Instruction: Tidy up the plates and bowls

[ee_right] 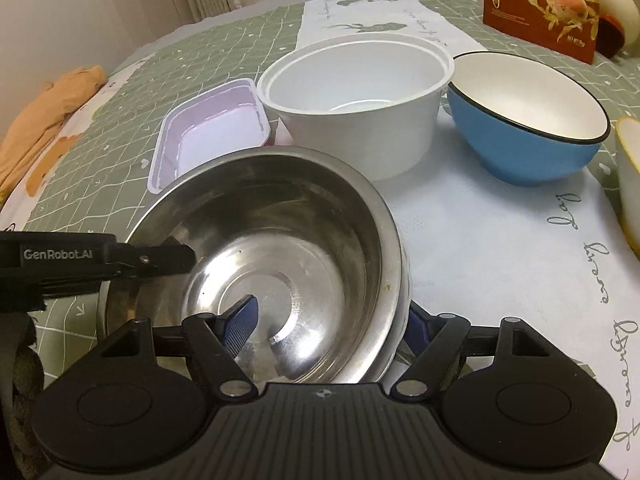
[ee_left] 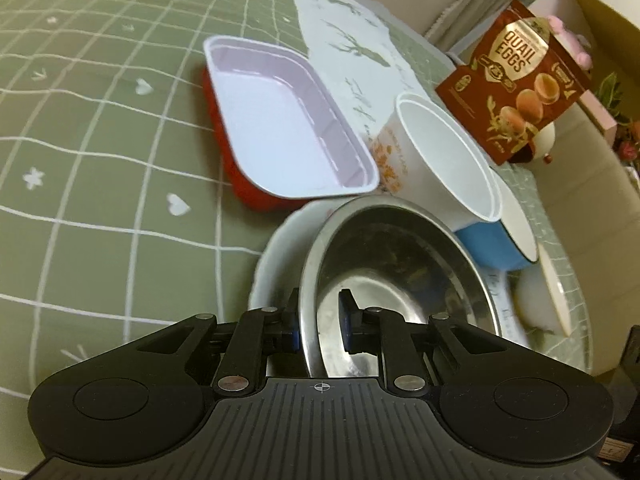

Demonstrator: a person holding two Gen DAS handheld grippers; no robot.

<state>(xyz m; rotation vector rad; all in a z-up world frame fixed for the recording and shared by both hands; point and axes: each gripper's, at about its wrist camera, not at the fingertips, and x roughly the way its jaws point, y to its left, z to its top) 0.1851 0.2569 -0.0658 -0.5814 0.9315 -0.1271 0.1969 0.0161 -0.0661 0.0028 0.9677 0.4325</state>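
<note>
white tub (ee_right: 356, 108) and blue bowl (ee_right: 524, 120) crowd steel bowl (ee_right: 280, 248)

Left gripper (ee_left: 319, 320): matte black body with a ribbed grey centre plate bearing a small crosshair mark, two round raised discs at the sides, silver pivot screws on black linkage arms, and blue pads on the fingers (ee_left: 346, 322). Right gripper (ee_right: 328, 326): of the same build, black and ribbed, with silver rivets and textured blue pads. Seen side-on from the right wrist camera, the left unit carried white "GenRobot.AI" lettering.
</note>
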